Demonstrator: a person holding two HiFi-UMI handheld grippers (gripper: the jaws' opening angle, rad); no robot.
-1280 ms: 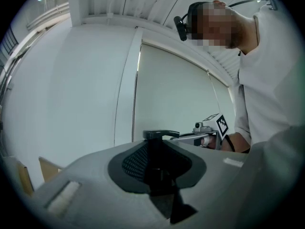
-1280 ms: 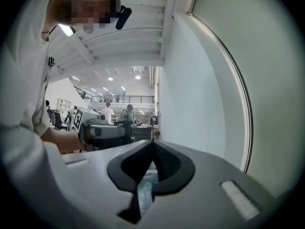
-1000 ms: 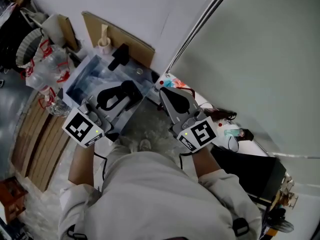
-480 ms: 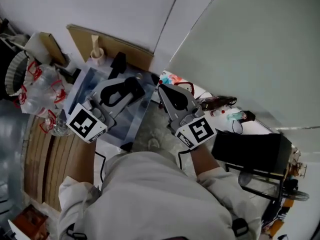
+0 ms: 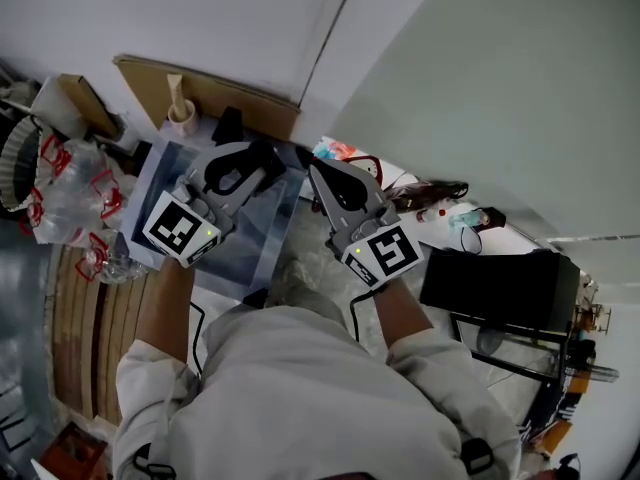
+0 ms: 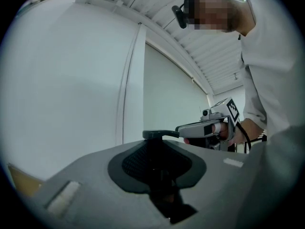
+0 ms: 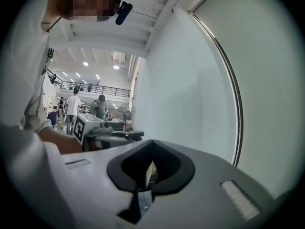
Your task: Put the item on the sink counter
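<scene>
Two grippers are held out level by a person (image 5: 300, 388) in a white shirt, whose torso fills the head view from 6 o'clock up to the centre. The left gripper (image 5: 258, 158) sits at about 11 o'clock from centre. Its marker cube is nearest the body and its nose aims toward 1 o'clock. Its jaws stand a narrow way apart. The gap between them is dark, and I cannot tell whether anything is pinched there.

The right gripper (image 5: 322, 173) sits just beside it, at about 12 o'clock from centre, with its nose aimed toward 11 o'clock. The two noses are near each other but do not touch. Its jaws are clenched on the item (image 7: 150, 172), a thin, pale tan, card-like piece standing on edge in the slot between them. The item is therefore in the air, near the 3 o'clock edge of the steel sink (image 5: 255, 253) and not resting on it. The sink lies beneath the left gripper.

Beyond the sink, at 11 o'clock, a cardboard sheet (image 5: 215, 96) leans on the white wall (image 5: 220, 13). Clear bags with red print (image 5: 70, 193) are piled at 9 o'clock. A black box (image 5: 495, 288) sits at 3 o'clock. Far off in the right gripper view, at 9 o'clock, two bystanders (image 7: 74, 108) stand in a lit hall.
</scene>
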